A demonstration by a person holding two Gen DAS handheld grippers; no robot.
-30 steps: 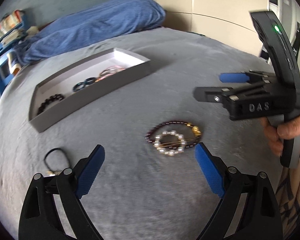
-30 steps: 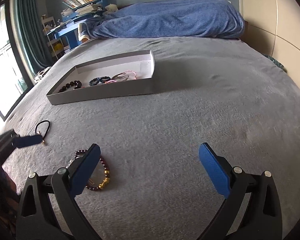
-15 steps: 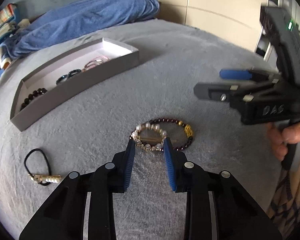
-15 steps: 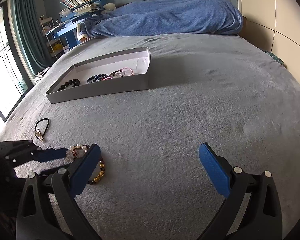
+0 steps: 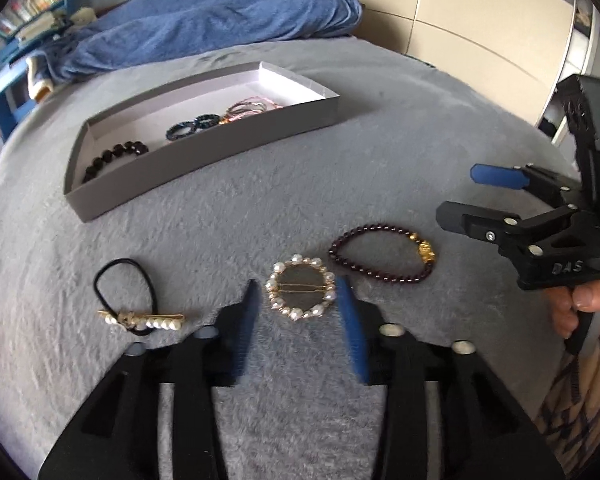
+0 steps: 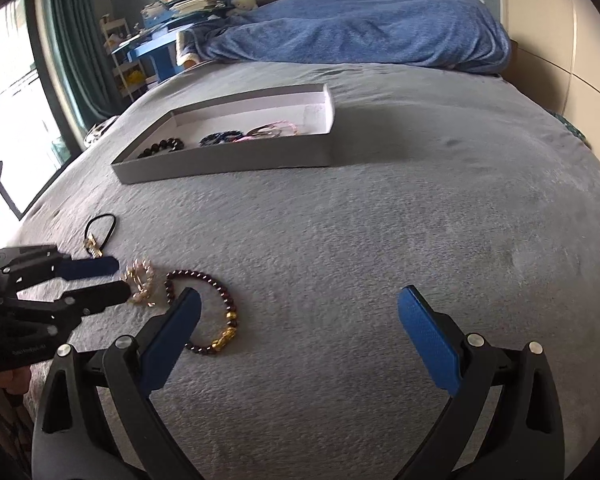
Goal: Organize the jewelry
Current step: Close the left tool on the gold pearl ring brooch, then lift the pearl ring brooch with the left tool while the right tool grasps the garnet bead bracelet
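Observation:
A round pearl brooch (image 5: 301,287) lies on the grey bedspread between the blue fingertips of my left gripper (image 5: 300,304), which is part open around it without gripping. It also shows in the right wrist view (image 6: 140,282). A dark red bead bracelet (image 5: 384,258) with a gold charm lies just right of it. A black hair tie with a pearl bar (image 5: 134,304) lies to the left. My right gripper (image 6: 300,332) is wide open and empty, hovering near the bracelet (image 6: 212,312).
A grey tray (image 5: 204,156) farther back holds a black bead bracelet (image 5: 114,158), a blue bracelet (image 5: 192,128) and pink bangles (image 5: 252,106). A blue duvet (image 6: 360,28) lies at the bed's head. A window and shelves stand at the left.
My left gripper narrowed from wide open, then widened a little around the pearl brooch. The brooch now lies apart from the red bracelet. The right gripper stayed open.

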